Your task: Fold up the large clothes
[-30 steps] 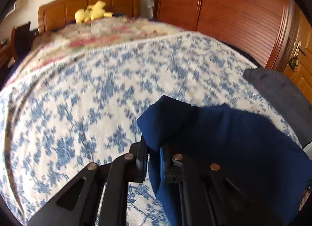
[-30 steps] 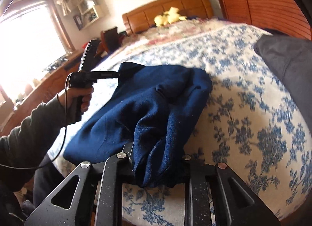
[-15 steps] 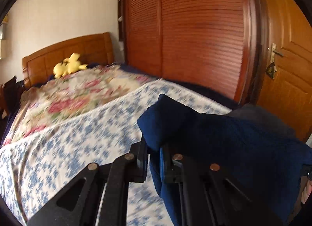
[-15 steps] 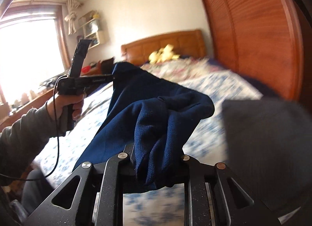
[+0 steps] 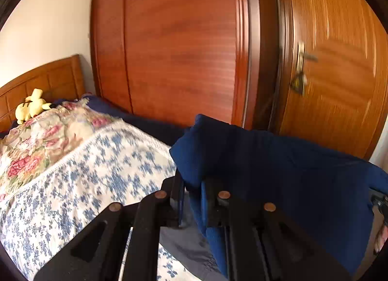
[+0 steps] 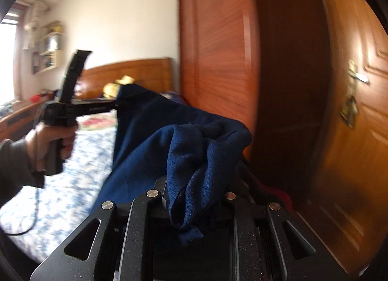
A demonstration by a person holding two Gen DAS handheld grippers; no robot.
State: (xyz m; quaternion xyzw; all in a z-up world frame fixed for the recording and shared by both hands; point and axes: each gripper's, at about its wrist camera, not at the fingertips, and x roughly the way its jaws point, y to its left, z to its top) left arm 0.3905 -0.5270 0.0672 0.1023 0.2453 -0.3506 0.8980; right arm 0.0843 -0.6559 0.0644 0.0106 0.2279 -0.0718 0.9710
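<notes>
While both grippers are raised above the bed (image 5: 101, 174), a navy blue garment (image 5: 278, 172) hangs stretched between them, clear of the bedding. On the left wrist view, the left gripper (image 5: 192, 198) has its jaws closed on a bunched corner of the garment, with the cloth rising above the fingertips and spreading away to the right, where it dips toward the far right edge of the frame. Below the jaws, a patch of grey fabric (image 5: 186, 249) lies on the blue-and-white floral bedspread (image 5: 72, 203). Farther off to the left, a pink floral quilt (image 5: 36, 145) covers the head of the bed, and a yellow plush toy (image 5: 32, 106) sits against the wooden headboard (image 5: 46, 77).

On the right wrist view, the right gripper (image 6: 191, 205) has its jaws clamped on a thick wad of the same garment (image 6: 201, 155), folds of it spilling down between the fingers. From there the cloth runs up and to the left to the left gripper (image 6: 114, 106), held by the person's left hand (image 6: 52, 140) in a grey sleeve, with a cable trailing below it. That gripper pinches the garment's far corner, though its fingertips are hidden by the cloth.

Behind the garment stand a reddish louvred wardrobe (image 6: 218, 58) and, to the right, a wooden door (image 6: 359, 116) with a lever handle (image 6: 359, 76). Both views are blurred at the edges.
</notes>
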